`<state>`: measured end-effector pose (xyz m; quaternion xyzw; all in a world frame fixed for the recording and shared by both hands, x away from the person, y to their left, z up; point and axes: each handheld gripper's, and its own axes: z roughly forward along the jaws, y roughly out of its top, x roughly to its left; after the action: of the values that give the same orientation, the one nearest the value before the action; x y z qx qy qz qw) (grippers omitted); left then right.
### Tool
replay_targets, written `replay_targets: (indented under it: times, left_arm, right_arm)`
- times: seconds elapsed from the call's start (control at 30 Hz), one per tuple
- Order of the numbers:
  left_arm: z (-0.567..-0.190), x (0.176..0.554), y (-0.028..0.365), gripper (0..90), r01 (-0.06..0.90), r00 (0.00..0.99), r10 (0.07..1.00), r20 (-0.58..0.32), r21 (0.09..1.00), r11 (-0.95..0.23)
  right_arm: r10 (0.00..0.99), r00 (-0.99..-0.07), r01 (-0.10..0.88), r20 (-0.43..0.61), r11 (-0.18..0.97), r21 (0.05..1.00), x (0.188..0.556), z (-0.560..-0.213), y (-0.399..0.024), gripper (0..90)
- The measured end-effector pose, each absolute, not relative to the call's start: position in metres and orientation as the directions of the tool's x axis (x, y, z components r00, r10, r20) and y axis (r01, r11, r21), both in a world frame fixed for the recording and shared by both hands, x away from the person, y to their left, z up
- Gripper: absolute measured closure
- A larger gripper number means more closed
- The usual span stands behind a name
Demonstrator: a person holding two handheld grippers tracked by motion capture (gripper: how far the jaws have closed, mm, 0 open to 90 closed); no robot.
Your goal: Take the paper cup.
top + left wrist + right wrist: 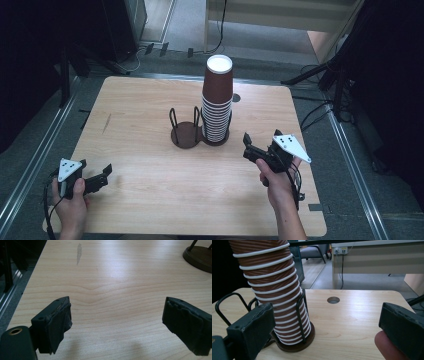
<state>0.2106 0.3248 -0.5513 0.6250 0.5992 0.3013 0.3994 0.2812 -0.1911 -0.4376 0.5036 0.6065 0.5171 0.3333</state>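
The stack of brown paper cups (pixel 217 102), nested upside down with white rims showing as rings, stands just above the middle of the high view on the right-hand disc of a dark double cup holder (pixel 192 134). In the right gripper view the stack (pixel 274 290) rises at the left of the frame, leaning a little toward the upper left, with the holder's thin wire uprights (pixel 300 315) hugging its lower part and its round base under the lowest rim. The holder's left-hand disc is bare, with its own wire loops standing over it.

The right gripper (pixel 248 147) sits just right of and below the stack in the high view, held in the person's right hand (pixel 274 181), its jaws released and spread wide with nothing between them; they point toward the stack, near it but apart from it. In its own view a fingertip shows at the lower right, under the right jaw.

The left gripper (pixel 104 172) rests at the lower left of the high view, held in the left hand (pixel 72 202), well apart from the holder. Its jaws are also released, standing apart over bare wood in the left gripper view, where the edge of the holder's base (pixel 198 256) shows at the upper right.

The light wooden surface (pixel 140 105) has a small round hole (pixel 236 97) just right of the stack.
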Motion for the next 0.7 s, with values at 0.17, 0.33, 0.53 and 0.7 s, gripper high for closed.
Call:
replay_targets:
  times: [0.17, 0.33, 0.53, 0.7]
  left_arm:
    - [-0.551, 0.211, 0.325, 9.1, 0.511, 0.103, 0.990, -0.099, 0.859, 0.033]
    - [-0.551, 0.211, 0.324, 9.1, 0.511, 0.103, 0.990, -0.099, 0.859, 0.033]
    - [-0.551, 0.211, 0.324, 9.1, 0.510, 0.105, 0.989, -0.104, 0.860, 0.036]
    - [-0.551, 0.211, 0.324, 9.1, 0.511, 0.110, 0.989, -0.101, 0.859, 0.031]
  right_arm:
    - [0.952, -0.283, 0.261, 0.112, -0.036, 0.965, 0.285, -0.432, -0.185, 0.6]
    - [0.946, -0.297, 0.260, 0.127, -0.048, 0.965, 0.289, -0.428, -0.177, 0.7]
    - [0.941, -0.318, 0.251, 0.114, -0.033, 0.967, 0.295, -0.422, -0.164, 1.0]
    - [0.937, -0.332, 0.250, 0.112, -0.027, 0.968, 0.300, -0.420, -0.154, 1.0]
